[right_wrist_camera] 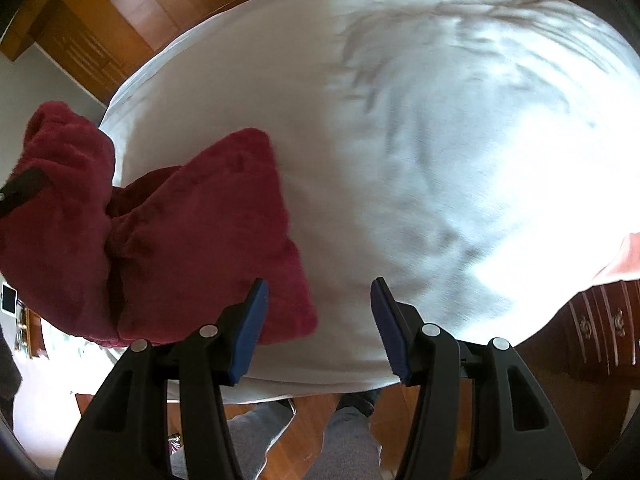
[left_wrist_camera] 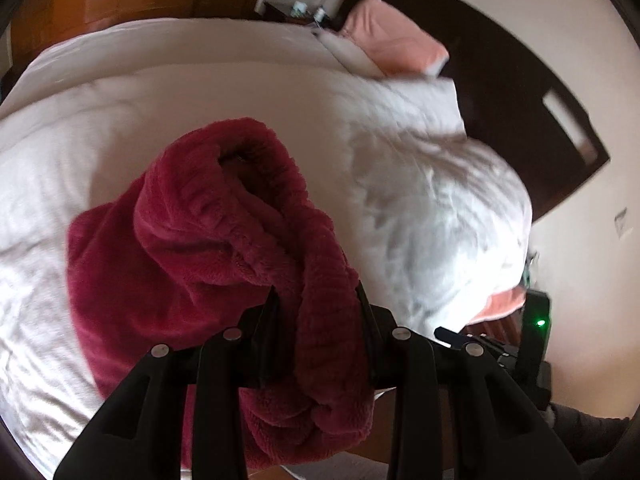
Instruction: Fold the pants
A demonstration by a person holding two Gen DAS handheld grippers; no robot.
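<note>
- Black fingers of the left claw (left_wrist_camera: 318,300) are clamped on a thick bunched fold of the dark red fleece pants (left_wrist_camera: 192,248); the gathered waistband opening gapes just beyond the fingertips, and the rest of the garment hangs down onto the bed (left_wrist_camera: 100,128) near its near edge.
- Right claw (right_wrist_camera: 320,300) stands partly open with nothing between its blue pads (right_wrist_camera: 250,328); one pad sits just in front of the red cloth, and I cannot tell whether it touches.
- Only the left wrist view shows the grip, a pink pillow (left_wrist_camera: 394,38) at the far corner of the bed, a dark headboard (left_wrist_camera: 520,88) behind it, and a second device with a green light (left_wrist_camera: 540,323) at the right.
- Only the right wrist view shows the person's grey trouser legs (right_wrist_camera: 348,448) below the claw, the wooden floor (right_wrist_camera: 304,412), a wooden wardrobe (right_wrist_camera: 132,12) beyond the far side of the bed, and dark carved furniture (right_wrist_camera: 600,332) at the right.
- Count: one pair of pants, two claws, one bed.
- White, lightly wrinkled bedding covers the bed, with a rumpled duvet (left_wrist_camera: 440,208) heaped towards the right in both views; both pictures are slightly blurred.
</note>
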